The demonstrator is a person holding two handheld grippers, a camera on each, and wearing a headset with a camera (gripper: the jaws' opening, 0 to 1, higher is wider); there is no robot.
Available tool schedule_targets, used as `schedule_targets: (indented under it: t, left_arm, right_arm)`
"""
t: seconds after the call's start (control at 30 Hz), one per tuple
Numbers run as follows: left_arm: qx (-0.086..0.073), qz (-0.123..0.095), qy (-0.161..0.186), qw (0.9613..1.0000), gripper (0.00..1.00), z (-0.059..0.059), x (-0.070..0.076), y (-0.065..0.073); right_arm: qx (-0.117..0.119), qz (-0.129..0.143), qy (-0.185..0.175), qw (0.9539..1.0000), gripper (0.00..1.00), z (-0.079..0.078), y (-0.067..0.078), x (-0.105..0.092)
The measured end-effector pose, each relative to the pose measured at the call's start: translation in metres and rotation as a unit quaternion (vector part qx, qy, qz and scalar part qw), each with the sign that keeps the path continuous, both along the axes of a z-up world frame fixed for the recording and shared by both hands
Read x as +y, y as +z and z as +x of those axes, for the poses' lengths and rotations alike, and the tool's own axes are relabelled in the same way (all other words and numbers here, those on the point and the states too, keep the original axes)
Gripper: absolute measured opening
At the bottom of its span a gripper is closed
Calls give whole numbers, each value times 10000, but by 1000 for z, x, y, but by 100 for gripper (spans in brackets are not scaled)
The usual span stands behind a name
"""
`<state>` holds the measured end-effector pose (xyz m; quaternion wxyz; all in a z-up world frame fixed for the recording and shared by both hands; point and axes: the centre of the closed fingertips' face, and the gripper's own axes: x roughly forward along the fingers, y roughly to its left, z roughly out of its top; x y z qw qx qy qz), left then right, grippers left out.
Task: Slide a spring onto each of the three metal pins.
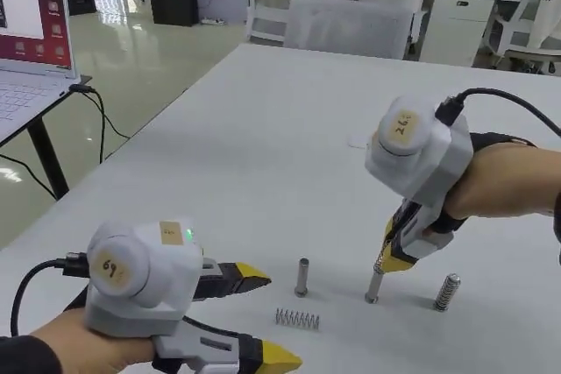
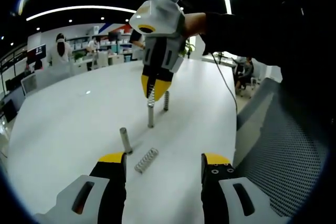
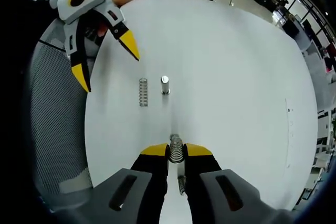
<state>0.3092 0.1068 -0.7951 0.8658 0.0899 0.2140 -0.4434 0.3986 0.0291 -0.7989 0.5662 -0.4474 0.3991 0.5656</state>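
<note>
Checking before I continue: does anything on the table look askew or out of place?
Nothing stands out. One loose spring lies flat beside the bare pin; the right gripper holds a second spring over the middle pin; the third pin is already sprung.

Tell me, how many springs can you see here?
3. A loose spring lies on the table by the bare pin; a second spring stands upright farthest right; the right gripper pinches a third spring over the middle pin.

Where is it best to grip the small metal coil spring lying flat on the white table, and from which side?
Probably across the coils near one end of the small metal coil spring, from above: it lies flat, both long sides free, leaving the other end open.
</note>
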Motion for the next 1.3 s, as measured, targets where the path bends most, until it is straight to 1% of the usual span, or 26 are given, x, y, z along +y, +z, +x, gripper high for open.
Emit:
schedule_targets:
  t: [0.23, 0.7, 0.9, 1.17, 1.3]
  left_arm:
    - [11, 15, -2, 10000, 52, 0, 0, -1]
    - [20, 23, -11, 10000, 51, 0, 0, -1]
    - [25, 22, -14, 10000, 51, 0, -1, -2]
    - [38, 28, -20, 10000, 51, 0, -1, -2]
    - [44, 32, -20, 10000, 51, 0, -1, -2]
  right_arm:
    - [39, -119, 46, 9999, 8, -2, -12, 2]
    - [151, -291, 24, 9995, 8, -3, -35, 2]
    - [178, -301, -20, 9994, 9, -3, -42, 1]
    - [194, -392, 3, 9990, 9, -6, -53, -2]
    - [212, -360, -14, 9991, 9, -6, -53, -1]
